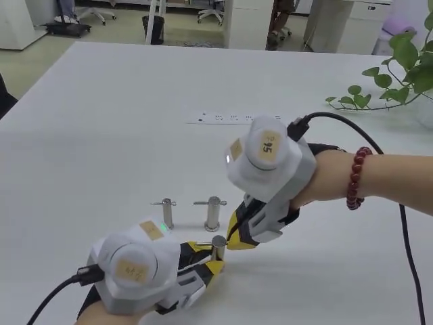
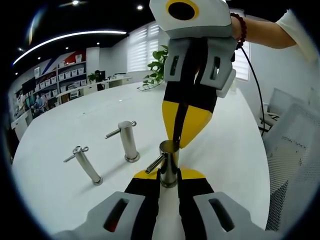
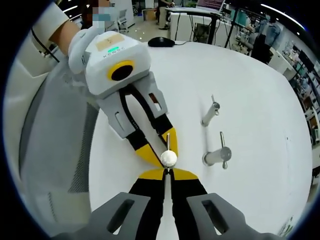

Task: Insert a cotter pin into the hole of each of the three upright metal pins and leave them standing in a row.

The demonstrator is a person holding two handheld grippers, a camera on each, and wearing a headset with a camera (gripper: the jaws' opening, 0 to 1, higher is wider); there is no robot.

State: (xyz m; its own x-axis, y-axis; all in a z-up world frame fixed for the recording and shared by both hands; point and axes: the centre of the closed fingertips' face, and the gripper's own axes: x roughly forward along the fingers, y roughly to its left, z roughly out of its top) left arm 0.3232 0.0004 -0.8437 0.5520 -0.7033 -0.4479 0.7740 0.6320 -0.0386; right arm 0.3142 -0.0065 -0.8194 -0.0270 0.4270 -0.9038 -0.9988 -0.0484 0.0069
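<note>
Left tool (image 2: 169, 176) clamped round shiny steel pin (image 2: 169, 154), right tool (image 3: 167, 172) pinched on its thin cotter pin (image 2: 154, 163)

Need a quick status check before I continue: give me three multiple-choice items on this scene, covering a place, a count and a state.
1. Where is the nearest metal pin? A held in the left gripper; B lying flat; C standing free.
2. How many metal pins stand ungripped? A one; B two; C three.
3. The right gripper is: A wide open; B shut on the cotter pin; C half open.
Answers: A, its yellow tips clamp the pin; B, the two free pins stand farther back; B, its jaws pinch the thin wire.
</note>
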